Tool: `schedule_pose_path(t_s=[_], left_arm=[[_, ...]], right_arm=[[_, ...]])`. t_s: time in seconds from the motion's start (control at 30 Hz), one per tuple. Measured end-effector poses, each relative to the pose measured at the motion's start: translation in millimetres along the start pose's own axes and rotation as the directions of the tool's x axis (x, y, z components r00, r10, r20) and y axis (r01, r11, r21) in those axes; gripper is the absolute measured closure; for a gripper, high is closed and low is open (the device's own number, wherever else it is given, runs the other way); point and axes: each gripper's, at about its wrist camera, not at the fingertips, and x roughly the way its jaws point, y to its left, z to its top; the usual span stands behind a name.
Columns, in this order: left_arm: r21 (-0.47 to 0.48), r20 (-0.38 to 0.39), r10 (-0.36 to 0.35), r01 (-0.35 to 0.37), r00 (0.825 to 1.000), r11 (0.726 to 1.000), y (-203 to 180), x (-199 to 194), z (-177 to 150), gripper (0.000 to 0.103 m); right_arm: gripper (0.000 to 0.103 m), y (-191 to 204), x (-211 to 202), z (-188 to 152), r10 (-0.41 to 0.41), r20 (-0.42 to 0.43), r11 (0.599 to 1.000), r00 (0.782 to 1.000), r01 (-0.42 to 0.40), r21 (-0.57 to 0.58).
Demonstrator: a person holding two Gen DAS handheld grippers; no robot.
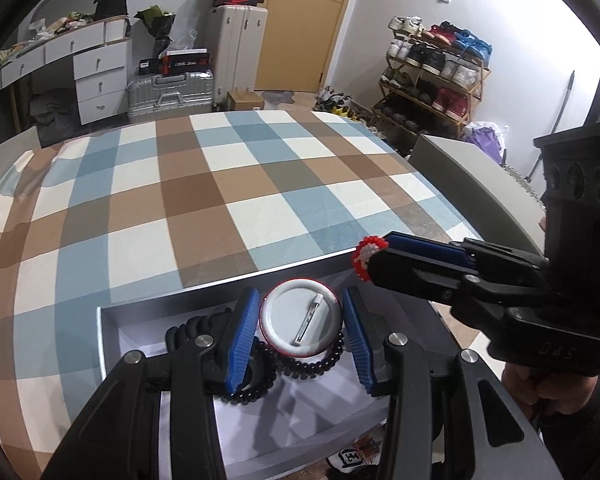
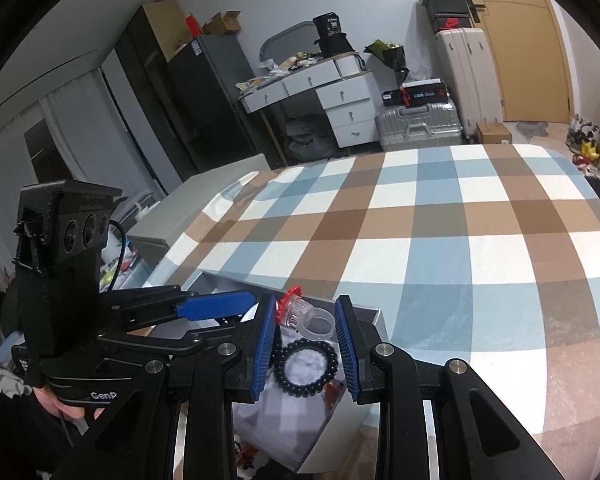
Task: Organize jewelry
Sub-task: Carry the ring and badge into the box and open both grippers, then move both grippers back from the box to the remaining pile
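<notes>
Setting: bedroom, with a checked bedcover (image 1: pixel 220 200) in blue, brown and white as the working surface.
Left tongs (image 1: pixel 301 294): clenched on a round pin badge (image 1: pixel 302 318), one blue pad pressed to each side of its rim.
Right tongs (image 2: pixel 305 302): clenched on a clear plastic ring (image 2: pixel 314 322) topped with a red and white flower.
Position of items: both were held in the air above an open grey box (image 1: pixel 108 340) that sat at the near edge of the bed.
Box contents: black bead bracelets (image 2: pixel 306 368) lay on the pale floor of the box, beside a thicker black coil (image 1: pixel 188 328).
Handling, badge: judged light, stiff and smooth-edged, so it may swivel or slip. A hold across the full rim suits it, and the pin on its back should be kept clear of the pads.
Handling, ring: judged very light, hard and slippery, and perhaps brittle if squeezed. The band is the safer place to hold it, as the flower looked more delicate.
Left wrist view only: showed the badge's white back and its pin, and the flower poking out past the tips of the right tongs.
Right wrist view only: showed the ring's clear band and barrel, and a whole bracelet directly under it. The badge was almost entirely hidden there.
</notes>
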Motion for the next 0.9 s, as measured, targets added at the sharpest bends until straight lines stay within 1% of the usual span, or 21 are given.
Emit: schedule_pose_path(t_s=[0.07,0.1,0.17,0.23,0.27,0.3,0.33,0.4,0.43,0.5,0.53,0.6,0.7,0.73,0.8,0.9], left_arm=[[-0.009,0.007,-0.035,0.035,0.999,0.999,1.6,0.0,0.5,0.066],[-0.013,0.009,-0.039,0.039,0.999,0.999,2.1,0.2,0.7,0.066],[-0.021,0.014,-0.056,0.056,0.998,0.998,4.1,0.1,1.4,0.066],[-0.032,0.014,-0.083,0.084,0.996,0.996,5.1,-0.8,2.2,0.065],[-0.032,0.016,-0.090,0.091,0.996,0.995,4.5,-2.1,2.4,0.064],[-0.030,0.020,-0.085,0.086,0.996,0.996,3.3,-3.4,2.5,0.060],[-0.024,0.028,-0.077,0.078,0.997,0.997,2.2,-4.8,2.4,0.049],[-0.022,0.046,-0.052,0.053,0.998,0.998,1.6,-6.9,1.1,0.038],[-0.033,0.056,-0.042,0.044,0.998,0.998,2.5,-9.5,0.3,0.037],[-0.038,0.056,-0.056,0.058,0.997,0.998,4.0,-12.9,-0.4,0.035],[-0.043,0.059,-0.046,0.048,0.997,0.998,4.1,-16.0,-1.1,0.035],[-0.040,0.078,-0.032,0.035,0.996,0.999,3.1,-22.0,-3.0,0.034],[-0.024,0.093,-0.004,0.006,0.996,1.000,-1.6,-30.9,-6.3,0.033],[-0.017,0.098,0.012,-0.010,0.995,1.000,-4.2,-34.5,-8.2,0.032],[-0.002,0.109,0.048,-0.048,0.993,0.999,-7.9,-39.2,-11.5,0.030],[0.018,0.134,0.092,-0.095,0.987,0.995,-13.8,-48.4,-17.7,0.028]], right_arm=[[0.074,-3.4,4.0,1.1,-0.009,-0.021,1.000,1.000,0.009,0.022],[0.073,-5.3,5.4,1.4,-0.003,-0.023,0.999,1.000,0.003,0.037],[0.073,-6.9,5.3,1.6,0.009,-0.019,0.999,1.000,-0.009,0.047],[0.072,-7.3,3.6,2.4,0.000,-0.014,0.999,1.000,0.001,0.053],[0.072,-7.1,2.1,3.0,0.012,-0.007,0.998,1.000,-0.012,0.057],[0.072,-6.7,0.3,3.3,0.021,0.000,0.998,1.000,-0.021,0.059],[0.071,-6.3,-0.8,3.5,0.018,0.006,0.998,1.000,-0.018,0.059],[0.054,-8.5,-5.2,3.5,0.009,0.018,0.997,1.000,-0.010,0.070],[0.053,-11.2,-7.8,3.5,0.015,0.021,0.996,1.000,-0.016,0.087],[0.053,-15.3,-16.1,2.6,0.056,0.038,0.991,0.998,-0.060,0.117],[0.053,-15.6,-22.3,1.6,0.055,0.052,0.990,0.997,-0.061,0.123],[0.048,-13.4,-32.3,0.3,0.042,0.071,0.992,0.997,-0.050,0.118],[0.045,-10.1,-48.7,-2.4,0.019,0.102,0.993,0.995,-0.031,0.116],[0.043,-9.8,-52.2,-2.8,0.014,0.107,0.993,0.994,-0.027,0.118],[0.035,-8.7,-61.2,-5.0,0.002,0.123,0.992,0.992,-0.017,0.123],[0.032,-4.1,-72.8,-8.8,-0.023,0.143,0.993,0.989,0.006,0.119]])
